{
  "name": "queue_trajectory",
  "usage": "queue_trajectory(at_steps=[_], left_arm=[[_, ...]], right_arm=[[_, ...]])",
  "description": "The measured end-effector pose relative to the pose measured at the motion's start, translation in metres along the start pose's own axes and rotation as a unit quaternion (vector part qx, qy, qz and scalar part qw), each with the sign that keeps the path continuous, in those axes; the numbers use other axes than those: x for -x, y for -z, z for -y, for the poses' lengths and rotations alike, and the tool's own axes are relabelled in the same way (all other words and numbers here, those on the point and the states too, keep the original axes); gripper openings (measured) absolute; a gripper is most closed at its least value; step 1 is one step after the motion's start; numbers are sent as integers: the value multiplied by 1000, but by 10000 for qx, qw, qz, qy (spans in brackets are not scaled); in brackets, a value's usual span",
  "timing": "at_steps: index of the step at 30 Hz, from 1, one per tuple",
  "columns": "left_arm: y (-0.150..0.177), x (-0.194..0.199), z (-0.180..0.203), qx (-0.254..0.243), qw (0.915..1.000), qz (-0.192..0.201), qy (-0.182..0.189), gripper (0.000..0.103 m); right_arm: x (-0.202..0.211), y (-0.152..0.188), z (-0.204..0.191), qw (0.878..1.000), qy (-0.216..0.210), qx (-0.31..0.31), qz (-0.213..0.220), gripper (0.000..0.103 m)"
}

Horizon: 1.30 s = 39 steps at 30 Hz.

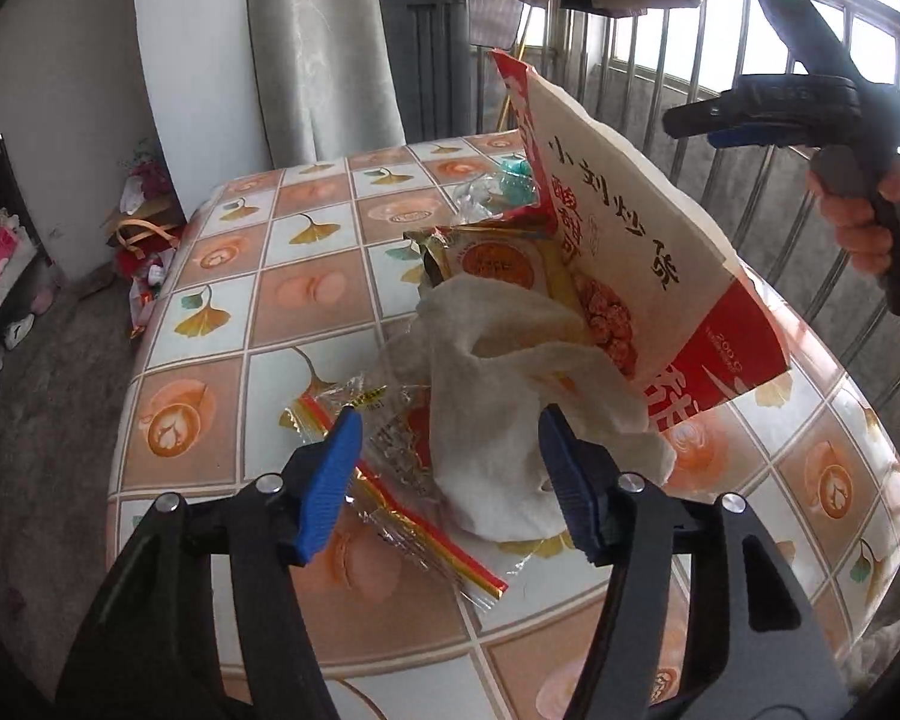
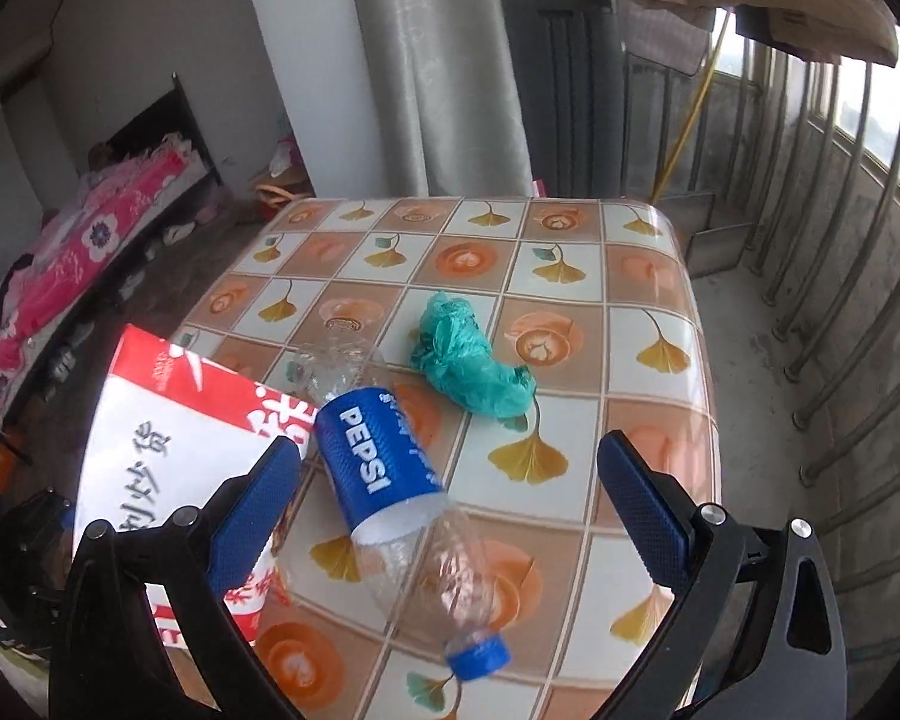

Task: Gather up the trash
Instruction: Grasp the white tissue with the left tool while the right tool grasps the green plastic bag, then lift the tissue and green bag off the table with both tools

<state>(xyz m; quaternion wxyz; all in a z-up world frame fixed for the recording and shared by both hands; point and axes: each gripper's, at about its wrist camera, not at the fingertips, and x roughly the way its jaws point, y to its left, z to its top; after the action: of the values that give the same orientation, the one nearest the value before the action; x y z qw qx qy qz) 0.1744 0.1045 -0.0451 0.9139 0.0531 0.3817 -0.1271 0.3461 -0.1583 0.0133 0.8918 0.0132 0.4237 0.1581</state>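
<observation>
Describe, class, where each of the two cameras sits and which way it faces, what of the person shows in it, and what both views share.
Left wrist: sits behind the open left gripper, facing the white cloth and clear wrapper; the right gripper and hand show at upper right.
Right wrist: sits behind the open right gripper, facing the Pepsi bottle and green bag; no hand shows.
Shared: the tiled table and red-and-white snack bag.

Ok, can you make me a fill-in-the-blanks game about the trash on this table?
1. The label on the plastic bottle reads ____.
2. The bottle's cap is colored ____.
3. The crumpled plastic bag beyond the bottle is colored ____.
4. The jaws of the right tool are ____.

Missing words: Pepsi; blue; green; open
</observation>
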Motion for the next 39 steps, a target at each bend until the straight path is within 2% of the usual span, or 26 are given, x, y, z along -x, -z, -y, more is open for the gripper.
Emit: queue_trajectory(at_steps=[6,9,10,16,18,22,31,39], left_arm=[[-1,-13,-3,-65,9993,-187,308,45],[0,-19,-4,-46,9989,-297,373,35],[1,-20,-5,-28,9986,-341,394,29],[2,-23,-4,-48,9981,-410,466,12],[3,-23,-2,-110,9981,-416,447,9],[3,-22,0,-168,9981,-409,421,5],[-1,-6,0,-129,9987,-255,418,3],[-6,19,-2,-10,9994,-16,344,3]], right_arm=[[-66,-34,-3,9977,-197,297,-571,89],[-94,-40,-6,9956,-97,390,-842,81],[-104,-41,-7,9948,-43,421,-922,79],[-136,-35,-9,9899,206,628,-1256,57],[-137,-33,-10,9904,126,639,-1216,52],[-134,-33,-9,9914,110,624,-1145,31],[-120,-32,-4,9948,185,520,-858,28],[-88,-39,-1,9982,246,302,-464,27]])
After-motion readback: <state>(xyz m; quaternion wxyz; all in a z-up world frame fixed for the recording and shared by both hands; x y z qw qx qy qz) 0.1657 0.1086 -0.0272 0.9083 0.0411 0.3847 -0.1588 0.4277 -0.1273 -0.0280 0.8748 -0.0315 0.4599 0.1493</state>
